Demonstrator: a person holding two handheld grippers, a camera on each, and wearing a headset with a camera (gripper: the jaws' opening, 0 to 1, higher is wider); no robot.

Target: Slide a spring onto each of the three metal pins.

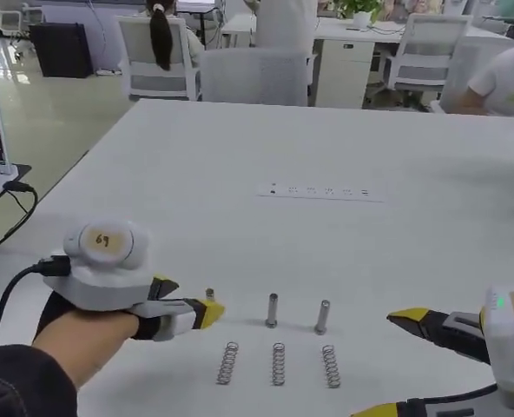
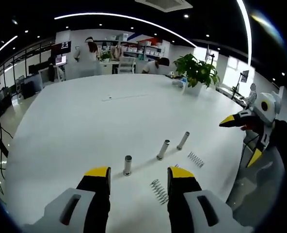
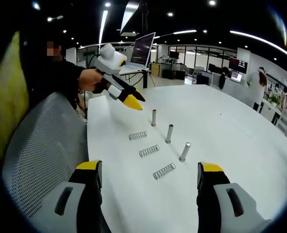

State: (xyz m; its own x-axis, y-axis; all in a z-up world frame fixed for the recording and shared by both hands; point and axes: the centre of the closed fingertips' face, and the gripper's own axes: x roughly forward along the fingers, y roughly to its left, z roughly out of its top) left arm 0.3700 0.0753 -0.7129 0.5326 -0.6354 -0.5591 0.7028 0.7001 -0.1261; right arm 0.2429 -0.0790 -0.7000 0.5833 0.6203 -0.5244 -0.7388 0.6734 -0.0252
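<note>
Left gripper (image 2: pixel 139 173) – jaws apart; nearest pin (image 2: pixel 128 165) upright just beyond tips, lower centre of left gripper view, closer to left-hand tip. Right gripper (image 3: pixel 149 167) – jaws wide apart; nearest spring (image 3: pixel 164 171) flat just ahead of tips, lower centre. Head view, lower centre: three pins (image 1: pixel 272 311), short grey metal, upright in row on white table (image 1: pixel 326 252); three springs (image 1: pixel 278 363), thin wire coils, flat, one below each pin.

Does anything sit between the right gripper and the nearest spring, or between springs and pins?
Nothing visible: only bare table lies between the right gripper and the nearest spring, and between that spring and its pin.
</note>
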